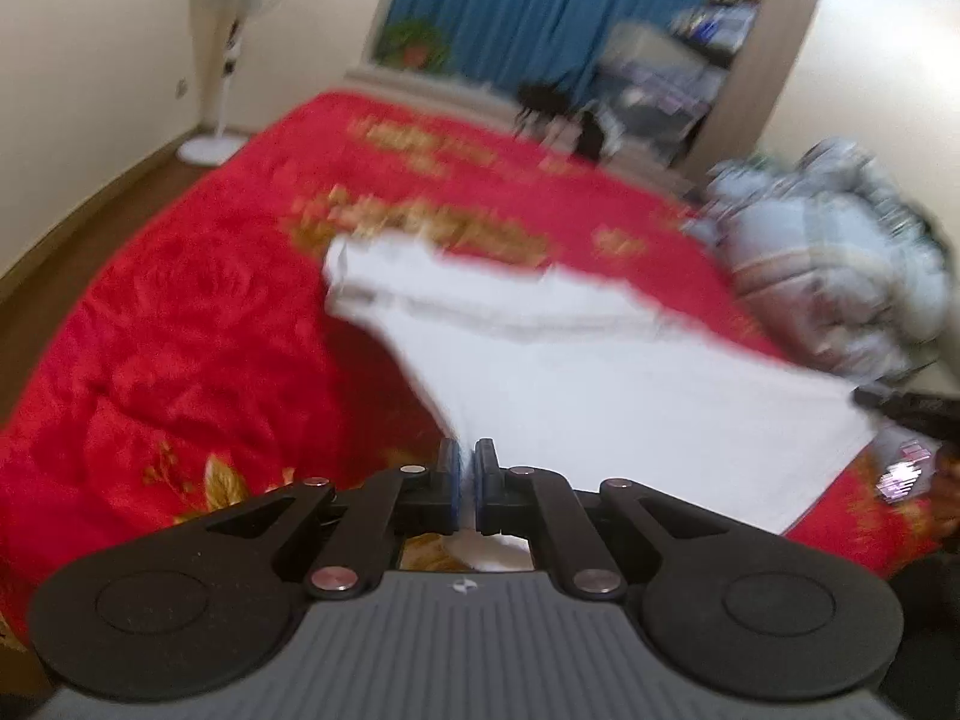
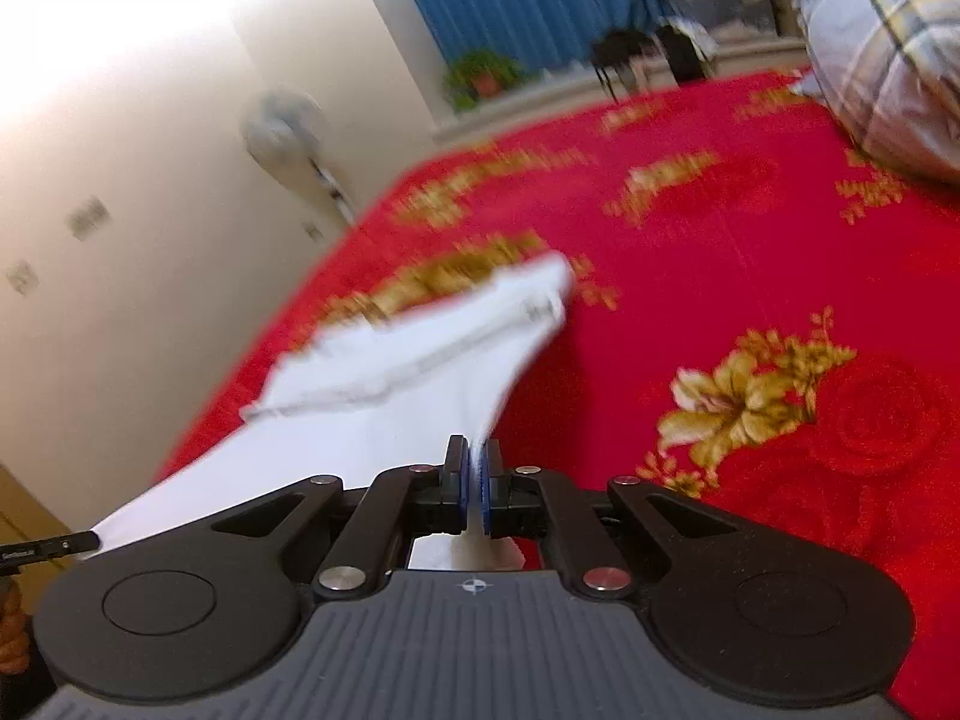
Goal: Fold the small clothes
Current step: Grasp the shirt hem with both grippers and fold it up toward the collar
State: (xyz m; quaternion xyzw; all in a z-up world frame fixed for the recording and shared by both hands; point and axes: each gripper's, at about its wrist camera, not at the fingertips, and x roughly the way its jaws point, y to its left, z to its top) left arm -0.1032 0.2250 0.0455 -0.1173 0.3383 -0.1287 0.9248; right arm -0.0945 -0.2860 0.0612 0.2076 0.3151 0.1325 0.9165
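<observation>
Over the bed: we see a white garment (image 1: pixel 600 372) lifted off the red floral blanket (image 1: pixel 180 330), stretched between both tools.
Left hand-held gripper (image 1: pixel 467 462): we see its jaws pinched tight on one garment corner.
Right hand-held gripper (image 2: pixel 477 462): clamped on the other corner.
Beyond: grey plaid bundle (image 2: pixel 888 60), standing fan (image 1: pixel 234 18), blue curtain (image 1: pixel 540 0).

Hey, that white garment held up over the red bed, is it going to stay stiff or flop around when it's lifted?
Probably floppy: the white garment sags between the left tongs and right tongs, both shut on its near edge. It looks thin and light, its far end trailing toward the red bedspread. Its loose far corner may swing or bunch.
</observation>
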